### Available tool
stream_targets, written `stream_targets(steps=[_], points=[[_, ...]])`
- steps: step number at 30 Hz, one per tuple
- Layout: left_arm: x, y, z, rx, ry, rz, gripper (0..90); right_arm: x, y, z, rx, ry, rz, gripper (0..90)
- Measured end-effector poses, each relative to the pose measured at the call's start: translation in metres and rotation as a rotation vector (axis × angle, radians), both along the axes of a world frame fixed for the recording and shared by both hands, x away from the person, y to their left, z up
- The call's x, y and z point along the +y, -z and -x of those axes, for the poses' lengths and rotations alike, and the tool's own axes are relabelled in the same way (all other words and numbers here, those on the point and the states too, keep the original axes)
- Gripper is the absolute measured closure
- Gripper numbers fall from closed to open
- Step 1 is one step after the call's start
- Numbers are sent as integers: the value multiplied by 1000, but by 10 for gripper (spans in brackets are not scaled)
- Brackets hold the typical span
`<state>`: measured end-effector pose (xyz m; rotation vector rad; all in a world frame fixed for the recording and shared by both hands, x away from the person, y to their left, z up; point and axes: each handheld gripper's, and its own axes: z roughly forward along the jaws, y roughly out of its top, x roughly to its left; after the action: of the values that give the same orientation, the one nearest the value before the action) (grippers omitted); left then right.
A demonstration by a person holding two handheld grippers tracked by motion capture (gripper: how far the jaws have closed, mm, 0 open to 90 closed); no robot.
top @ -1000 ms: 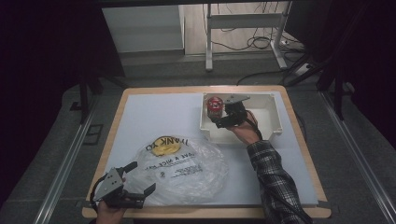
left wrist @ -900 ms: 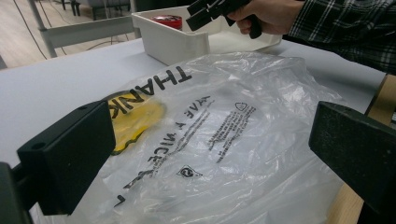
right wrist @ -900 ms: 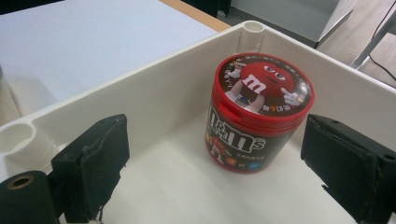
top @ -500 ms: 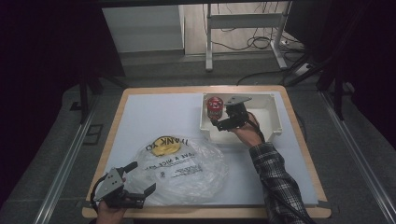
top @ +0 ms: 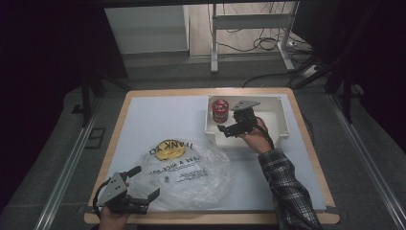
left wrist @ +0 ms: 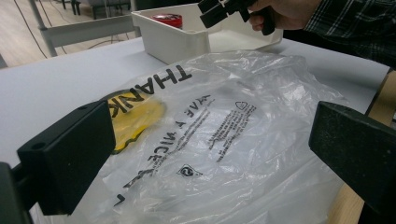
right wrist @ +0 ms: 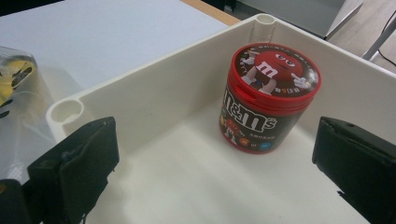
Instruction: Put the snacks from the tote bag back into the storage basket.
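Note:
A red M&M's tub (top: 220,111) stands upright in the far left corner of a white bin (top: 280,128). My right gripper (top: 230,120) hovers inside the bin, pointing at the tub (right wrist: 268,98). Its jaws have just been opening and now stand open (right wrist: 217,158), well clear of the tub, with nothing between them. A clear plastic bag (top: 186,172) with a yellow print lies flat at the front left of the table. My left gripper (top: 145,182) rests open at the bag's near edge; the bag (left wrist: 224,130) spreads out ahead of its jaws, and I cannot tell whether they touch it.
The bin (left wrist: 173,39) sits at the table's back right, and the right gripper (left wrist: 224,9) shows above its rim. The wooden table edge (top: 210,218) runs just below the bag. A white mat (top: 163,120) covers the tabletop.
The right gripper's jaws look a little wider apart than before, and the hand has barely shifted. The tub, the bag and the left gripper are as they were.

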<state>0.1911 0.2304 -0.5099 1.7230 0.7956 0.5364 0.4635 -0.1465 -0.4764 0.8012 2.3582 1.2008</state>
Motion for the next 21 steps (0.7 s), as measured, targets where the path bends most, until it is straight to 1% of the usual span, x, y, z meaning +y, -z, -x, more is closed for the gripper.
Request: stream_targets(steps=[11,21], points=[[0,0,0,3,1,-3,4,-7,-3,10,-9,-6,-10,4],[0,0,0,3,0,-4,4,-10,0,17,2,-9,-19,4]])
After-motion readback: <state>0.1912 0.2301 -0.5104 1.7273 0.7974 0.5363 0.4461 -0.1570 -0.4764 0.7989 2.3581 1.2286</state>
